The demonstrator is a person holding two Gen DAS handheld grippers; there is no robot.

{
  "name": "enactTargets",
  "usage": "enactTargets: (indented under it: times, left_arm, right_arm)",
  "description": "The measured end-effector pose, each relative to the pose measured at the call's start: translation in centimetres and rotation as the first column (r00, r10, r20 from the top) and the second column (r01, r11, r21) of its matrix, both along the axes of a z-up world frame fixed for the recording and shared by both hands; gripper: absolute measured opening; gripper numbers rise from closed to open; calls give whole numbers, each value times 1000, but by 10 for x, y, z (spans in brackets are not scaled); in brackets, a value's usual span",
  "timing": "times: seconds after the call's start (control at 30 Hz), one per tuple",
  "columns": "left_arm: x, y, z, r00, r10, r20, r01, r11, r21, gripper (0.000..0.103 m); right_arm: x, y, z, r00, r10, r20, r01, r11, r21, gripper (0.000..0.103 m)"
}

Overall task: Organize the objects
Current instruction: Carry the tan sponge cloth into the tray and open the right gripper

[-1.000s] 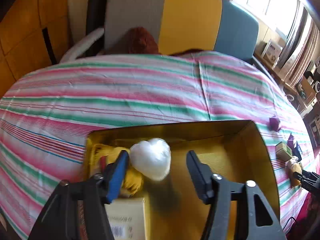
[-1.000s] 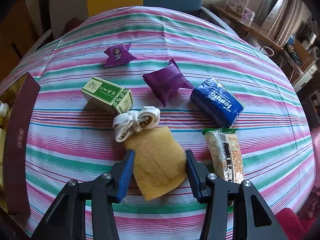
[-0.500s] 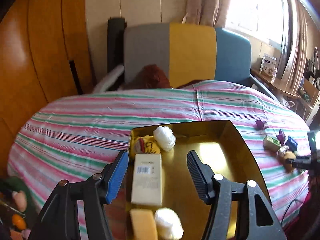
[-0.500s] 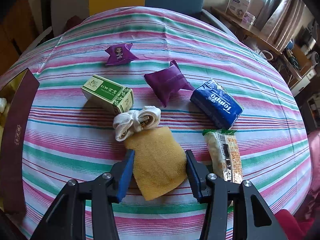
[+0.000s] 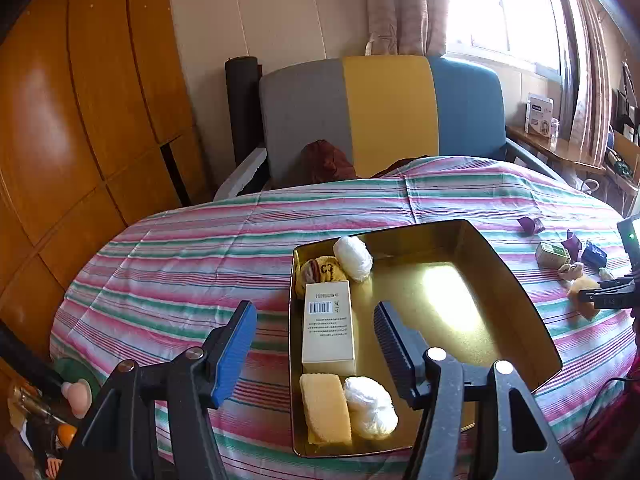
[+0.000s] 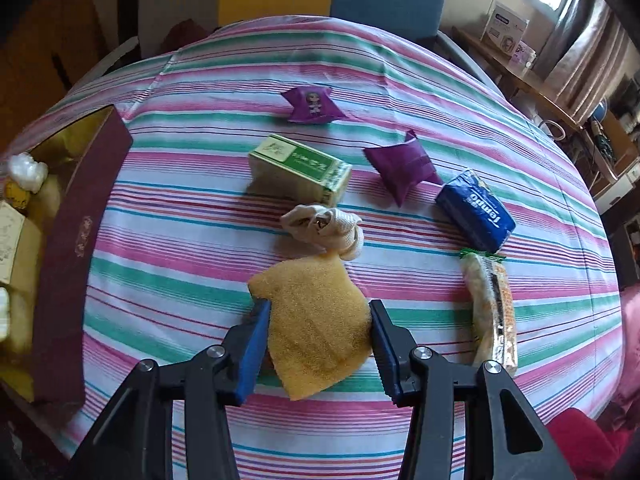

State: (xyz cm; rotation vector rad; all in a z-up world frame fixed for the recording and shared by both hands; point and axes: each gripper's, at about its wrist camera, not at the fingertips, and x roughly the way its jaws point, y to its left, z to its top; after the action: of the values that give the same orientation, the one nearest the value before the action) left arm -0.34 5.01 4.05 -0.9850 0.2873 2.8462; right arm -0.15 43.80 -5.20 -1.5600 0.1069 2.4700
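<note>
My left gripper (image 5: 314,338) hangs released above the striped desk (image 5: 192,256), nothing between its pads. Below it the gold tray (image 5: 516,280) holds a yellow toy (image 5: 320,274), a white wad (image 5: 353,258), a cream box (image 5: 328,328), a sponge (image 5: 325,408) and another wad (image 5: 370,406), all along its left side. In the right wrist view the tray (image 6: 76,240) sits at the left edge. Right of it lie a green box (image 6: 300,168), a cloth knot (image 6: 324,230), two purple packets (image 6: 314,105) (image 6: 402,168), a tissue pack (image 6: 474,210) and a snack bar (image 6: 490,312). My right gripper (image 6: 320,328) is clenched on a yellow sponge (image 6: 316,320), both pads pressing its sides, near the knot.
</note>
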Motion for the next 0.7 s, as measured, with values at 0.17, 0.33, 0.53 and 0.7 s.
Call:
enactTargets:
  times: [0.17, 0.33, 0.53, 0.7]
  left_arm:
    - [-1, -7, -5, 1000, 6, 12, -6, 1000, 5, 62]
    - [-1, -13, -10, 1000, 15, 24, -15, 1000, 11, 62]
    - [-2, -18, -14, 999, 20, 34, -21, 1000, 14, 62]
    - [-6, -25, -22, 998, 28, 59, -29, 999, 27, 62]
  right_arm:
    - [2, -27, 14, 999, 34, -40, -35, 999, -30, 49]
    - [-3, -50, 31, 994, 73, -80, -76, 996, -36, 49]
    - [-13, -88, 59, 979, 141, -147, -151, 987, -55, 49]
    - [-28, -129, 75, 959, 208, -192, -232, 966, -115, 49]
